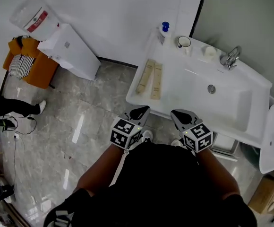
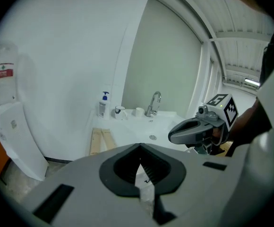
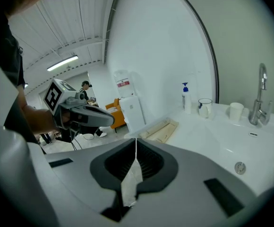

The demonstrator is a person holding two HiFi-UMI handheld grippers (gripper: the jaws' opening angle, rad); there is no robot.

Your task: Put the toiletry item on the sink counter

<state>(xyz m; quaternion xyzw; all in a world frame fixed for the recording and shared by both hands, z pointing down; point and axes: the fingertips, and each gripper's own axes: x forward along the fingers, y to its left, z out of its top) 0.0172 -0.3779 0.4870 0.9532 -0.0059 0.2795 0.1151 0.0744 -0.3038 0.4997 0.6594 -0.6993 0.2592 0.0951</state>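
- The left claw (image 1: 144,109) is pressed together, with nothing held between its jaws.
- The right claw (image 1: 175,113) is closed too and also empty.
- Both claws sit side by side at the near edge of the white table (image 1: 175,96), tips pointing toward it and not touching it.
- Two long tan boxes (image 1: 151,78) lie flat and side by side on the left end of the table, near the claws but apart from them.
- At the far edge stand a pump bottle (image 1: 164,31) with a blue top, a mug (image 1: 184,42) to its right, then a small white cup (image 1: 208,51).
- The faucet (image 1: 230,56) rises at the far right, above the basin with its drain (image 1: 211,88).
- On the floor to the far left stand a white water dispenser (image 1: 70,50) and an orange chair (image 1: 33,65).
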